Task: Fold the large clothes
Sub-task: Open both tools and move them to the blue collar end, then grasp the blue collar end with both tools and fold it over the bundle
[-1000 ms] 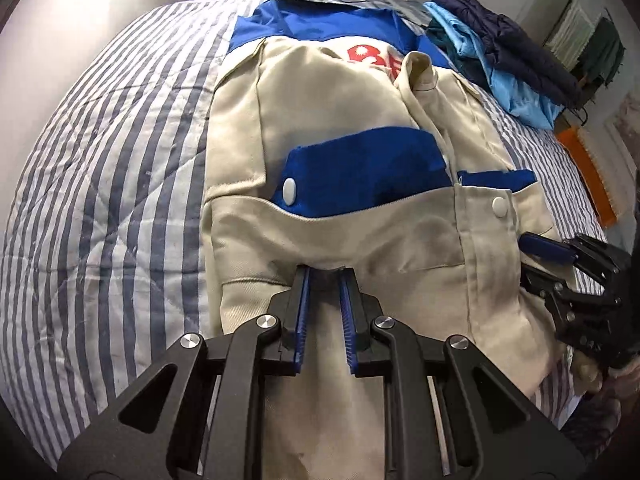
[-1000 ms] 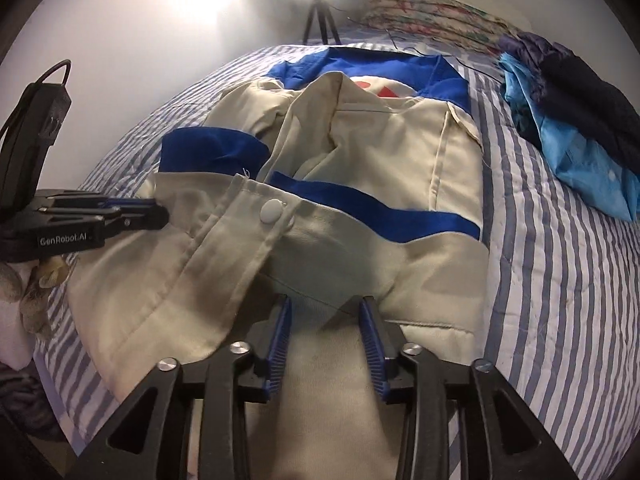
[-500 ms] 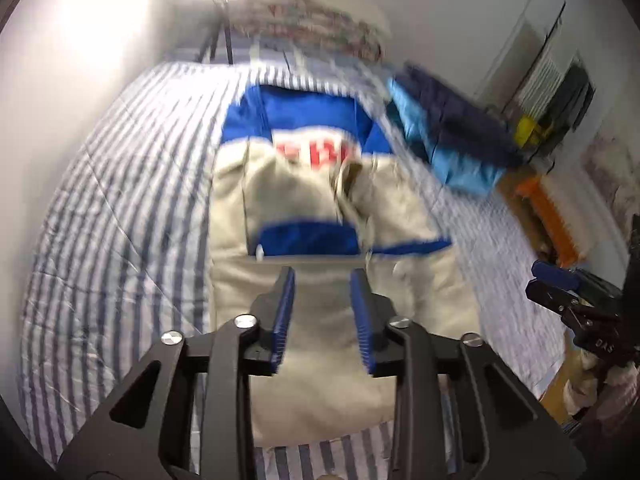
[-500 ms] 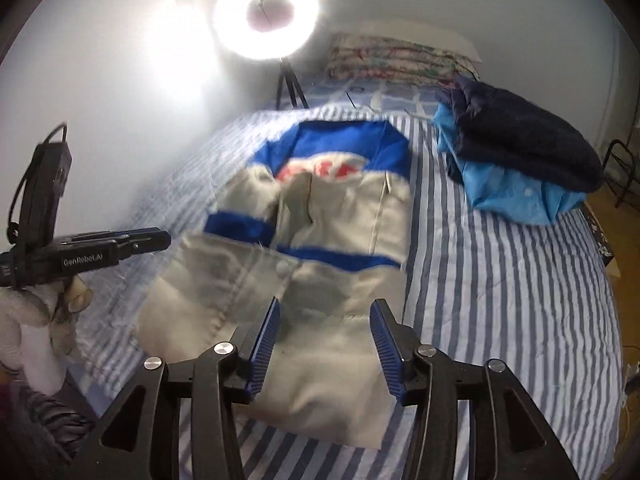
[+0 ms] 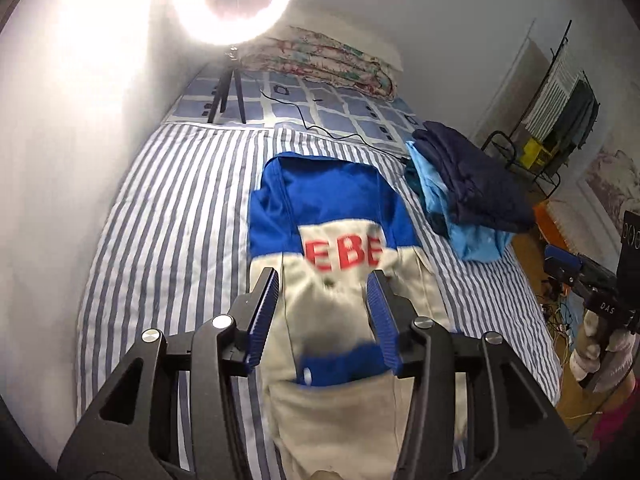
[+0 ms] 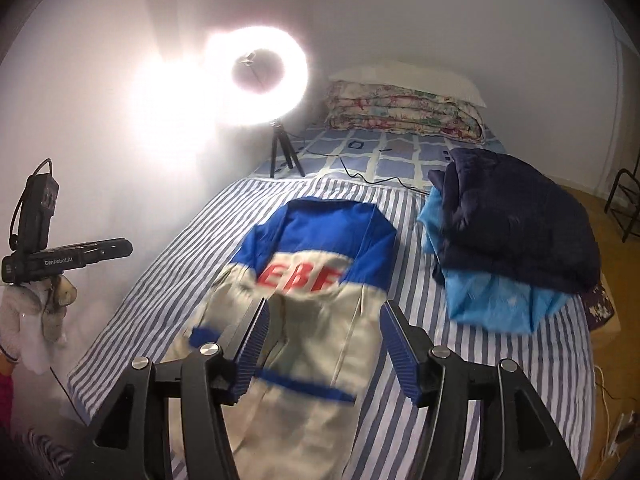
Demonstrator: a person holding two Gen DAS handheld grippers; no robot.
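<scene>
Looking down from above the bed (image 5: 168,208), both grippers are up in the air with their jaws spread wide and nothing in them. The left gripper (image 5: 323,312) and the right gripper (image 6: 325,344) each frame the jacket (image 5: 332,292), which lies flat on the striped cover, cream body with a blue yoke and red letters. Its long axis runs 12 to 6 in both views, blue end at 12, cream end coming back toward 6 under the fingers. So the nearest edge to grab is the 6 o'clock hem, and I'd guess the next fold goes from there toward 12. Neither hand looks clearly closer, both sit roughly centered over it. The pile of folded clothes (image 6: 512,232) sits at about 2 o'clock, apart from the jacket, and the ring light (image 6: 256,76) is at 12.
</scene>
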